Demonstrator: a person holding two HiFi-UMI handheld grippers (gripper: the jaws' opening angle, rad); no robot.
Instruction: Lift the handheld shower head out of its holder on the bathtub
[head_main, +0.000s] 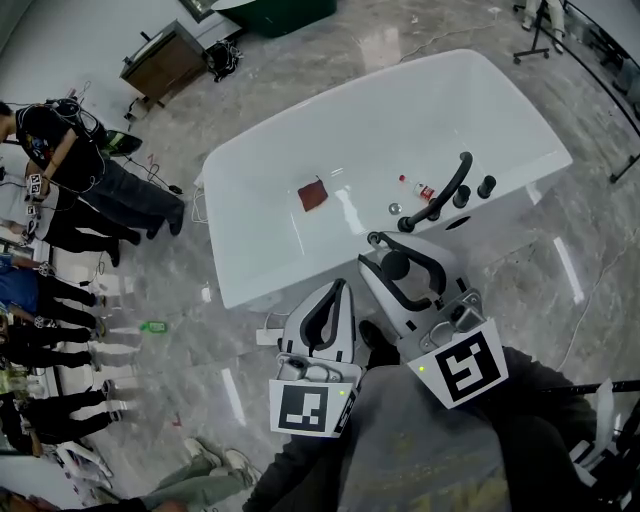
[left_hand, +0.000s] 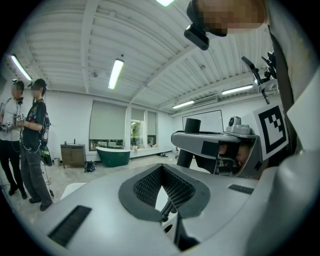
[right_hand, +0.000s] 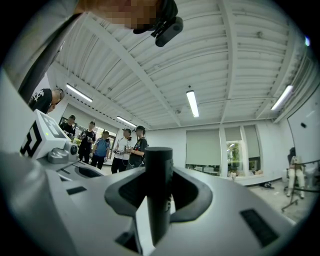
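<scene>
My right gripper is shut on the black handheld shower head, a dark cylinder standing upright between its jaws. It hangs just in front of the near rim of the white bathtub. In the right gripper view the shower head rises straight up between the grey fingers. A black curved faucet and two black knobs sit on the tub deck behind it, with a dark oval opening beside them. To the left, my left gripper is shut and holds nothing, its pads meeting at the tips.
A dark red cloth, a small red-and-white bottle and the drain lie inside the tub. Several people stand on the marble floor at the left. A wooden cabinet is at the back.
</scene>
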